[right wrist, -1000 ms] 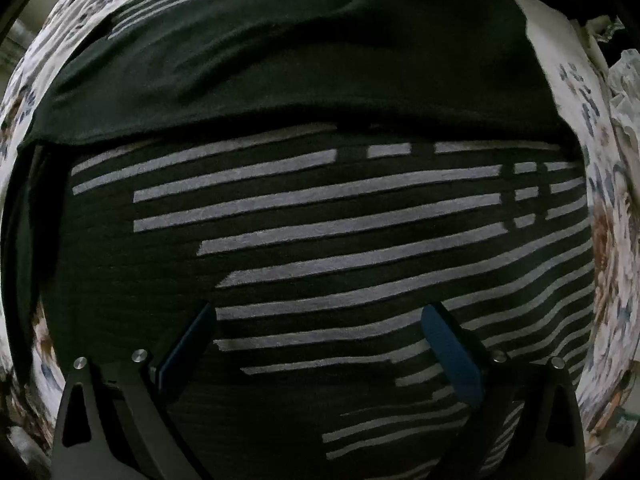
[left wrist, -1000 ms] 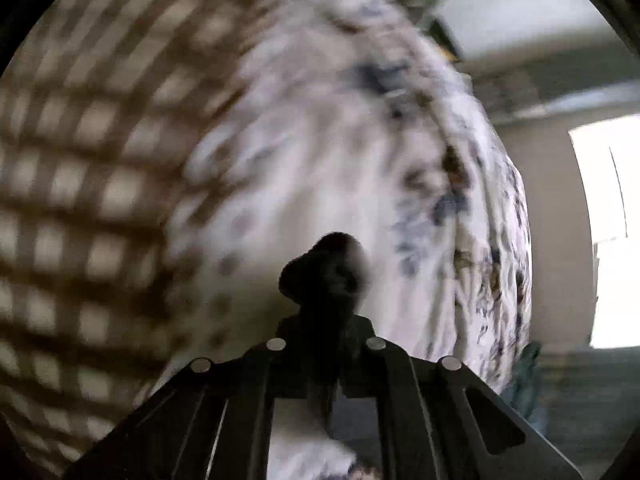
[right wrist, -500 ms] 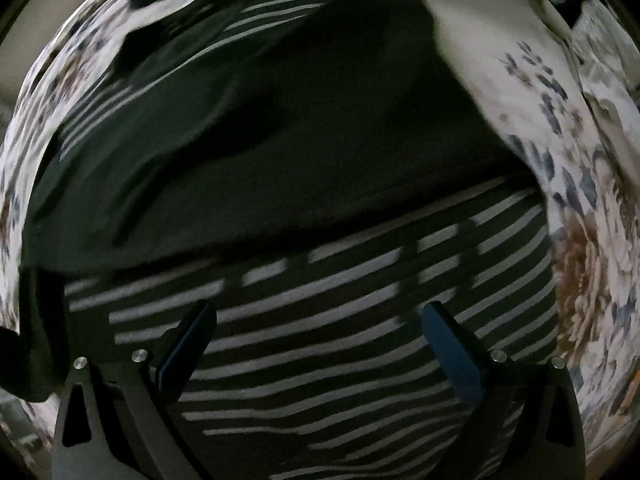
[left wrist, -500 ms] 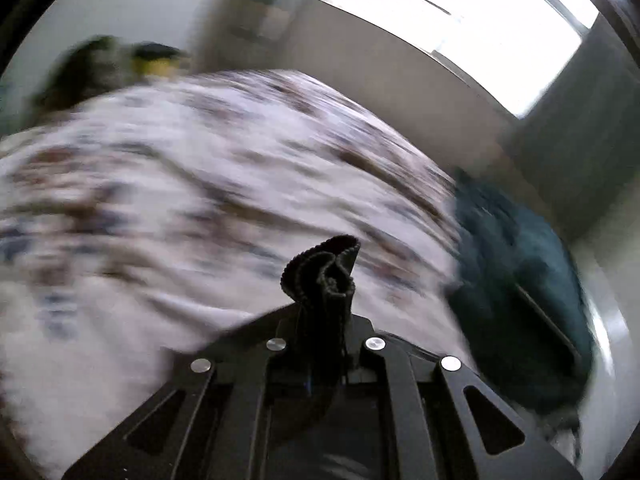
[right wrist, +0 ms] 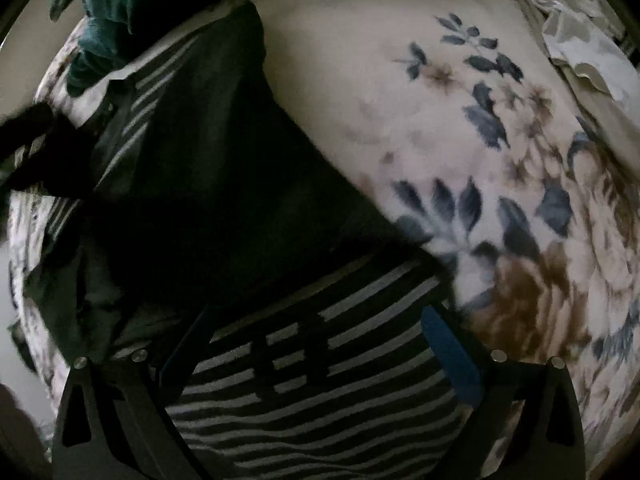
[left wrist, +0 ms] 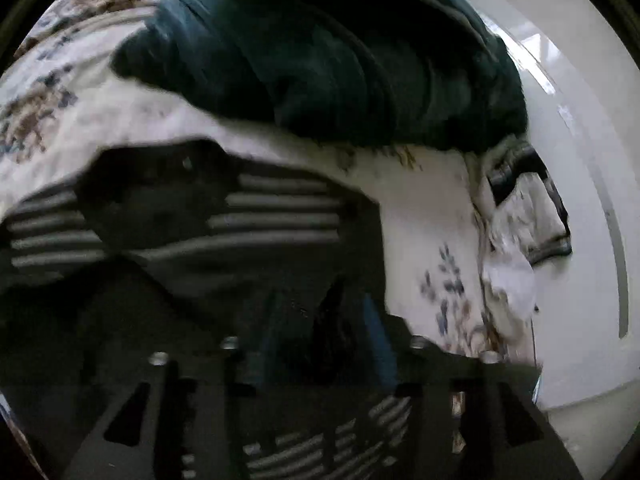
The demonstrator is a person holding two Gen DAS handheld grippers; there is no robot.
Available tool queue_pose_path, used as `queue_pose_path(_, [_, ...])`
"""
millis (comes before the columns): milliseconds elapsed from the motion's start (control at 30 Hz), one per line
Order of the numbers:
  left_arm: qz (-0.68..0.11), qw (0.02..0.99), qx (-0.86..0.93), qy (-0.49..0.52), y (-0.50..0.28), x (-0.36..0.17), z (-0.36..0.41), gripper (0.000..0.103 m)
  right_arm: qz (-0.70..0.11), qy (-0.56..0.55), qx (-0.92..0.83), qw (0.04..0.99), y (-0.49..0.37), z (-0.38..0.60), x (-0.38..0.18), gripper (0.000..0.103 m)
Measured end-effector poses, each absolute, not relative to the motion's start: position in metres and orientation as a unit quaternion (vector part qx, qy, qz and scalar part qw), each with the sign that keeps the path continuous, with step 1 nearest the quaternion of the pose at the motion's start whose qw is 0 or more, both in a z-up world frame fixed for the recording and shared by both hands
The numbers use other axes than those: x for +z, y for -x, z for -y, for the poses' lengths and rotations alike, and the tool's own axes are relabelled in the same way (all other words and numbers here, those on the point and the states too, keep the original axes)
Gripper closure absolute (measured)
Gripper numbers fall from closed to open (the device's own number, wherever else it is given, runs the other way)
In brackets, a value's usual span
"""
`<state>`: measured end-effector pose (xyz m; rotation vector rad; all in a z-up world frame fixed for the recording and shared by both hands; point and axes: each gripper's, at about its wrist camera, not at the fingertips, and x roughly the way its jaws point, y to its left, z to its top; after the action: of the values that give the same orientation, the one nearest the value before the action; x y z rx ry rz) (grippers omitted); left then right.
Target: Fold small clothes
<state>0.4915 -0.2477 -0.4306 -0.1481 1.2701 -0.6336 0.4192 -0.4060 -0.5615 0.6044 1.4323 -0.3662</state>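
A black garment with grey stripes [right wrist: 312, 380] lies on a floral bedspread [right wrist: 460, 140], part of it folded over so a plain black layer covers the stripes. It also shows in the left wrist view [left wrist: 276, 208]. My left gripper [left wrist: 324, 332] is shut on a bunched black edge of this garment, low over the cloth. My right gripper [right wrist: 316, 328] is open just above the striped part, a finger on each side, holding nothing.
A dark teal blanket [left wrist: 340, 52] is heaped on the bed behind the garment, also at the top left of the right wrist view [right wrist: 108, 12]. Crumpled pale floral cloth [left wrist: 520, 232] lies at the bed's edge, with white floor [left wrist: 580, 160] beyond.
My left gripper has swung around and down with the black edge pinched in it, laying it onto the garment. The right gripper has stayed open and shifted toward the garment's corner.
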Motion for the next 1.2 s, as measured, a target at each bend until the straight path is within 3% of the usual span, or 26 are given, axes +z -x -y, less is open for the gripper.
queue_pose_path(67, [-0.581, 0.76, -0.279, 0.087, -0.483, -0.428, 0.224, 0.033, -0.638, -0.275, -0.145, 0.704, -0.416, 0.422, -0.553, 0.0])
queue_pose_path(100, [-0.58, 0.763, -0.267, 0.099, -0.486, -0.426, 0.21, 0.029, -0.637, -0.276, -0.137, 0.706, -0.41, 0.429, -0.548, 0.0])
queue_pose_path(233, [-0.561, 0.798, -0.171, 0.136, -0.466, -0.415, 0.107, 0.028, -0.616, -0.286, -0.106, 0.727, -0.408, 0.418, -0.515, 0.0])
queue_pose_path(300, [-0.552, 0.819, -0.101, 0.125, -0.458, -0.415, 0.059, 0.028, -0.596, -0.304, -0.075, 0.74, -0.42, 0.417, -0.502, 0.005])
queue_pose_path(367, [-0.549, 0.826, -0.021, 0.13, -0.452, -0.425, 0.004, 0.028, -0.585, -0.297, -0.057, 0.752, -0.443, 0.42, -0.494, 0.027])
queue_pose_path(500, [-0.57, 0.803, 0.061, 0.161, -0.447, -0.457, -0.059, 0.028, -0.59, -0.274, -0.056, 0.758, -0.474, 0.403, -0.507, 0.028])
queue_pose_path(633, [-0.584, 0.792, 0.07, 0.162, -0.443, -0.477, -0.069, 0.028, -0.631, -0.257, -0.071, 0.728, -0.474, 0.374, -0.542, 0.029])
queue_pose_path(700, [-0.591, 0.788, 0.064, 0.161, -0.444, -0.486, -0.061, 0.028, -0.629, -0.28, -0.07, 0.722, -0.475, 0.359, -0.555, 0.071])
queue_pose_path(733, [-0.593, 0.786, 0.063, 0.16, -0.443, -0.489, -0.06, 0.028, -0.628, -0.282, -0.072, 0.722, -0.474, 0.36, -0.556, 0.099])
queue_pose_path(1033, [-0.586, 0.801, 0.04, 0.117, -0.47, -0.485, -0.045, 0.028, -0.569, -0.348, -0.112, 0.737, -0.446, 0.371, -0.462, 0.1])
queue_pose_path(1133, [-0.584, 0.805, 0.036, 0.099, -0.492, -0.487, -0.041, 0.028, -0.592, -0.382, -0.145, 0.694, -0.457, 0.392, -0.474, 0.099])
queue_pose_path(1200, [-0.587, 0.804, 0.035, 0.082, -0.508, -0.49, -0.038, 0.028, -0.63, -0.388, -0.155, 0.654, -0.468, 0.409, -0.506, 0.093])
